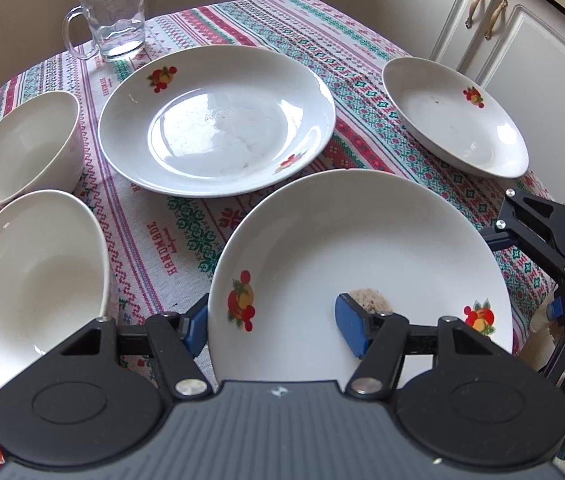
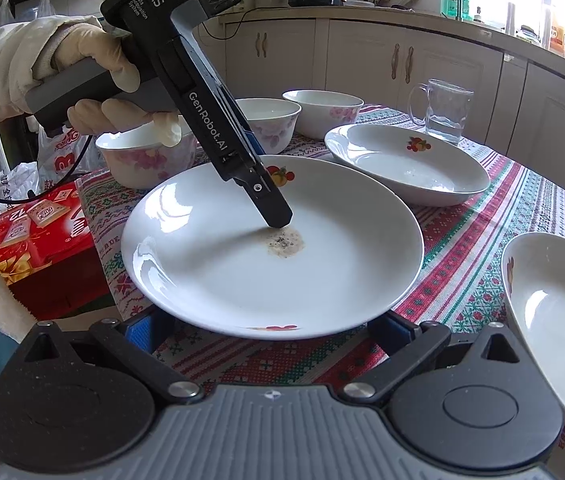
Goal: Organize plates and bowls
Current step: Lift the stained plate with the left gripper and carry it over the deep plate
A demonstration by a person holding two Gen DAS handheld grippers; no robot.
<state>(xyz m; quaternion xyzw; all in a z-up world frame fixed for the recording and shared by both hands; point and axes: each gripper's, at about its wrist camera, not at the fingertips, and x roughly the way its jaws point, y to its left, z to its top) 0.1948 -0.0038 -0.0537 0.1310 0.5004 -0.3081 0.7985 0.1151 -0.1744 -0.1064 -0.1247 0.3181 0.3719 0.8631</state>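
Observation:
A white plate (image 1: 362,248) with fruit decals and a brown stain (image 2: 286,242) in its middle is nearest. My left gripper (image 1: 273,328) is shut on its rim, one blue pad (image 1: 352,328) on the inside and the other at the outer edge. In the right wrist view the left gripper (image 2: 278,216) comes down onto this plate (image 2: 242,272), held by a gloved hand (image 2: 94,60). My right gripper (image 2: 268,330) stands open, its pads wide apart under the plate's near rim. A large plate (image 1: 218,120), a deep plate (image 1: 454,116) and two white bowls (image 1: 22,148) (image 1: 34,280) sit around it.
A glass mug (image 1: 114,16) with some water stands at the far corner of the patterned tablecloth (image 1: 186,236). A third bowl (image 2: 322,112) shows in the right wrist view. A red box (image 2: 42,248) and bags lie beside the table. Cabinets (image 1: 422,4) stand behind.

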